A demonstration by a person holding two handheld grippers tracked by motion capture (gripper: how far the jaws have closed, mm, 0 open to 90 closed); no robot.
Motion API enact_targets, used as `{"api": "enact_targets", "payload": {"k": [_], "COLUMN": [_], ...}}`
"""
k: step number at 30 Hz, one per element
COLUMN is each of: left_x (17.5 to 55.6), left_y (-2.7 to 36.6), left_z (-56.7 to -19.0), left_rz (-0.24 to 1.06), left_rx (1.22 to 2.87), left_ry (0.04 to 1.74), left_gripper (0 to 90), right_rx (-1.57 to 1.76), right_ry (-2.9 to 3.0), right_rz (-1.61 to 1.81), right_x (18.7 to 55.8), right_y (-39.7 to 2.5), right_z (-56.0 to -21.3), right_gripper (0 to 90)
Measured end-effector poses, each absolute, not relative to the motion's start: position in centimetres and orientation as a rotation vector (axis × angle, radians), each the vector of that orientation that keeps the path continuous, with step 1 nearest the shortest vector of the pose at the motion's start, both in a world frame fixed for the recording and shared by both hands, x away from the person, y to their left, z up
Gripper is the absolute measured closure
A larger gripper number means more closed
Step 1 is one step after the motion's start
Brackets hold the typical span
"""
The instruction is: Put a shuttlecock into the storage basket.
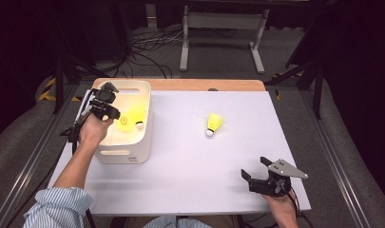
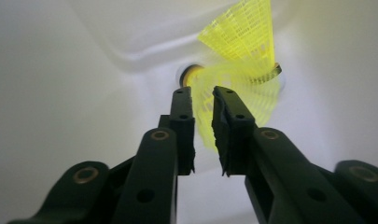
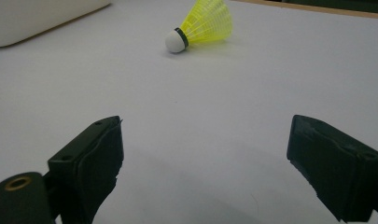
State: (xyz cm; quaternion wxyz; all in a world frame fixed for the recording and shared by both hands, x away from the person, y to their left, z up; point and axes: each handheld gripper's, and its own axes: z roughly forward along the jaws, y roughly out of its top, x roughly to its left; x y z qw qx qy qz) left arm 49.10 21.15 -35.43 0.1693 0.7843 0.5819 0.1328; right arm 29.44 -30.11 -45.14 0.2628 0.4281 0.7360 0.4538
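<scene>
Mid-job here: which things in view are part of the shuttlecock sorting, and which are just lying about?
Part of the job:
- white bin
- yellow shuttlecocks in the bin
- shuttlecock on the table
- left gripper, right gripper

Lying about:
- cables on the floor
- white frame behind the table

white table [image 1: 190,161] | wooden edge [image 1: 204,85] at far side | cables [image 1: 147,47] on floor

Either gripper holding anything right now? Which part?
The left gripper, inside the white bin, has a yellow shuttlecock between its near-closed jaws, at the mesh skirt edge; contact can't be confirmed. The right gripper is open, empty.
</scene>
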Motion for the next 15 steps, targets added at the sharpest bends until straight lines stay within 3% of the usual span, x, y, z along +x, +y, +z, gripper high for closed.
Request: {"api": "enact_targets", "payload": {"k": [7,15], "left_x": [48.9,48.4], "left_y": [21.1,20.6], "left_z": [-35.1,-34.4], "left_rz": [0.352,0.361], "left_rx": [2.221,2.194], "left_ry": [1.648,1.606], "left_gripper": [58.3,48.4], "right_rx": [1.156,1.154], "right_ry": [1.989,1.989], "right_rz": [1.235,1.235], "right_x": [29.4,29.4], "right_y": [-30.1,-30.1], "right_z": [-45.1,-45.1], "right_gripper": [10.9,10.9]}}
